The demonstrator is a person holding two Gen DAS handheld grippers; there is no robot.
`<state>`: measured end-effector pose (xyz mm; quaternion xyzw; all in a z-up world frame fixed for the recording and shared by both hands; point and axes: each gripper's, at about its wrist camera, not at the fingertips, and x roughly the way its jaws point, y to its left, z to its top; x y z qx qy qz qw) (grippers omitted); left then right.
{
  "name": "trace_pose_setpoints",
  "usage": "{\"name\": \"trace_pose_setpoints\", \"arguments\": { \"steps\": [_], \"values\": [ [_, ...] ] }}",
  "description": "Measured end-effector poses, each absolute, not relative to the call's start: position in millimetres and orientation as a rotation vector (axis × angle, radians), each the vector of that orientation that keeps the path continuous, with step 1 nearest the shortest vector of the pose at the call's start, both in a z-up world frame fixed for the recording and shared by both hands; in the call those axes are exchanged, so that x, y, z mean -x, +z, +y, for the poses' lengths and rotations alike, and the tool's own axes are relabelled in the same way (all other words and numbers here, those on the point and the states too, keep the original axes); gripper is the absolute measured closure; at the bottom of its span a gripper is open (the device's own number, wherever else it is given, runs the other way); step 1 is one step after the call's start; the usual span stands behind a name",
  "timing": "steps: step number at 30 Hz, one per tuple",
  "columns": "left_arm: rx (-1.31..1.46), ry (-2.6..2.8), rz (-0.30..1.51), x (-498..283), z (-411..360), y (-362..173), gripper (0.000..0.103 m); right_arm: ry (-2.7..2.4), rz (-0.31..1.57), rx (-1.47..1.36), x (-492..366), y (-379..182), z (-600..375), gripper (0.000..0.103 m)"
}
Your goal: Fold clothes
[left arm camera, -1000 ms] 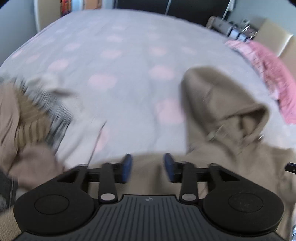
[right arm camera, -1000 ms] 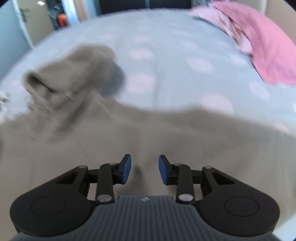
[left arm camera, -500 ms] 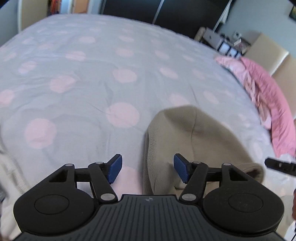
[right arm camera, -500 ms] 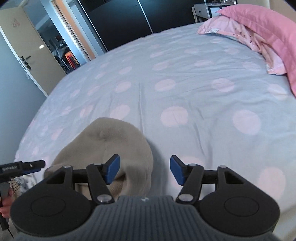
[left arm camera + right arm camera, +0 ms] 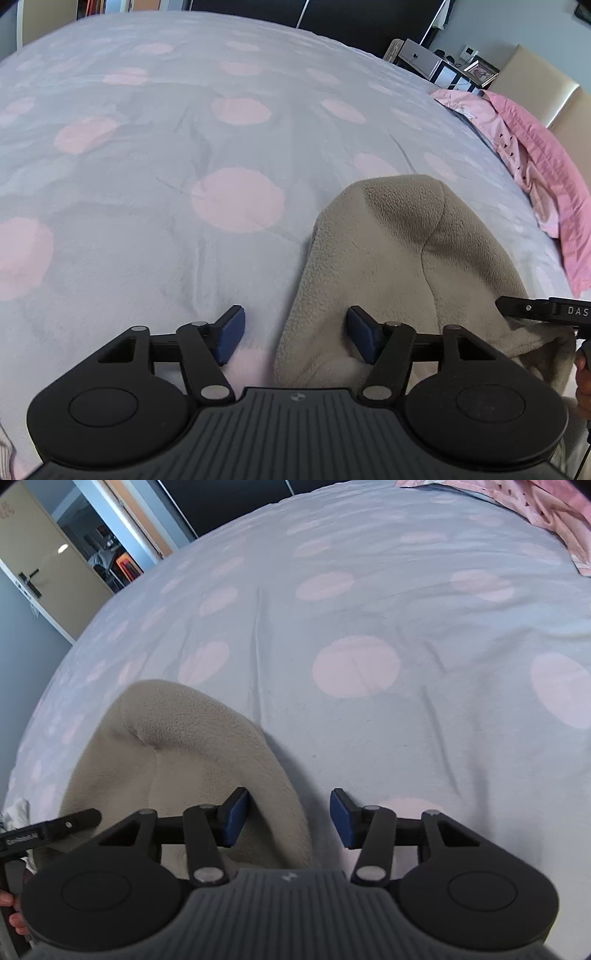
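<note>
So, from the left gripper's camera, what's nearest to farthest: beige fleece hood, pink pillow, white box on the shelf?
1. Beige fleece hood, its edge between the left gripper's fingers.
2. Pink pillow, right edge of the bed.
3. White box, beyond the bed.

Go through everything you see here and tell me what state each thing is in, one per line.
Beige fleece hood: lying flat on the bed, one edge between each gripper's jaws.
Left gripper: open, pads not pressing on the hood.
Right gripper: jaws closing, not yet gripping the hood's edge.
Spotted bedspread: spread out, lightly creased.
Pink pillow: lying at the bed's edge.
</note>
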<state>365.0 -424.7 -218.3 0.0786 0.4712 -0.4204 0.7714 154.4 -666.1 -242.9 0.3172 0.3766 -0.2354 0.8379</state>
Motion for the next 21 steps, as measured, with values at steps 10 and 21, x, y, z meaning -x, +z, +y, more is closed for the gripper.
{"name": "trace_pose_setpoints", "arguments": {
  "steps": [10,21],
  "values": [
    [-0.155,-1.015,0.909,-351.9,-419.7,-174.0,0.095,-0.417,0.747,-0.395,-160.5,-193.5,-633.5,0.094],
    [-0.284,-1.256,0.771,-279.2,-337.6,-106.6,0.095,-0.177,0.668,-0.209,-55.1,-132.1,-583.1,0.093]
  ]
}}
